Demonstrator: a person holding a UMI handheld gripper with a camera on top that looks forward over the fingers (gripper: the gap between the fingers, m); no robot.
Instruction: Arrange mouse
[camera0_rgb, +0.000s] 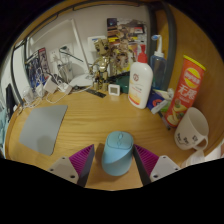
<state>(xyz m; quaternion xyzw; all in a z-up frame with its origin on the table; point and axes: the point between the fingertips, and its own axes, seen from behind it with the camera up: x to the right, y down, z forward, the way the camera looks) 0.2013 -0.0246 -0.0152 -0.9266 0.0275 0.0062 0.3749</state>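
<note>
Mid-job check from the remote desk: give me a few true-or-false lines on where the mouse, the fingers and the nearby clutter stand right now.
1. The blue mouse lies between the two fingers of the gripper. True.
2. The fingers are clamped tight on the mouse. False: gaps show at both sides, and the mouse rests on the desk.
3. A grey mouse pad lies on the desk to the left of the mouse. True.
4. The white mug stands on the mouse pad. False: it stands off to the right, near the red snack can.
5. A white bottle with a red label stands beyond the mouse. True.
</note>
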